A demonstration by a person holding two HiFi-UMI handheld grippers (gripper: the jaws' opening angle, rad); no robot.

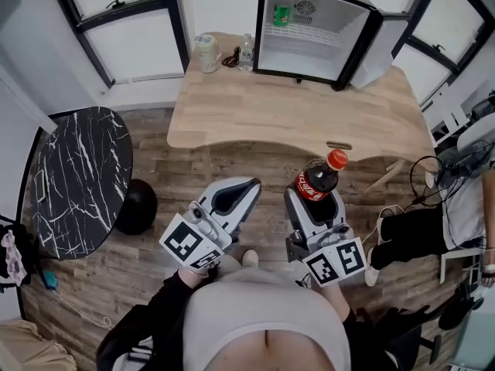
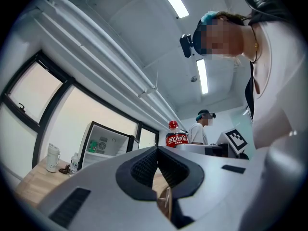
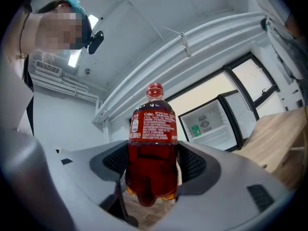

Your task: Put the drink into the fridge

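Right gripper (image 3: 151,166) is clamped on the bottle (image 3: 153,138). Pads sit on the lower body, under the red label. Cap up, bottle near upright. It hangs over the floor in front of the holder, well short of the table (image 1: 294,118). Left gripper (image 2: 158,163) has its jaws together with nothing between them, and sits just beside the right one.

Fridge (image 1: 309,33) stands at the far side of the table. Door (image 1: 384,46) is swung wide to the right, mouth facing this way. Green can (image 1: 281,14) is on the upper shelf, left corner. The rest of the inside looks bare, but it is small in the head view and I would not swear to the lower part.

Step in hand, as I read it: carry the bottle across to the fridge. It has not entered yet.
- The low grip suits this, since the top of the bottle leads clear of the jaws.
- Hold it upright.
- Go in at the middle or right of the opening, away from the can.
- Seat the base flat before letting go.
- The bottle is tall, so judge the shelf height on approach. The lower space is probably the better fit.

Room: the middle of the table is bare, giving a straight lane.
- Small bottle (image 1: 246,51) and jug (image 1: 206,52) sit at the back-left of the table, beside the fridge and off the path.
- The door edge on the right is the one to mind.
- Round table (image 1: 77,168) to the left and a seated person (image 1: 421,226) to the right are both outside the lane.
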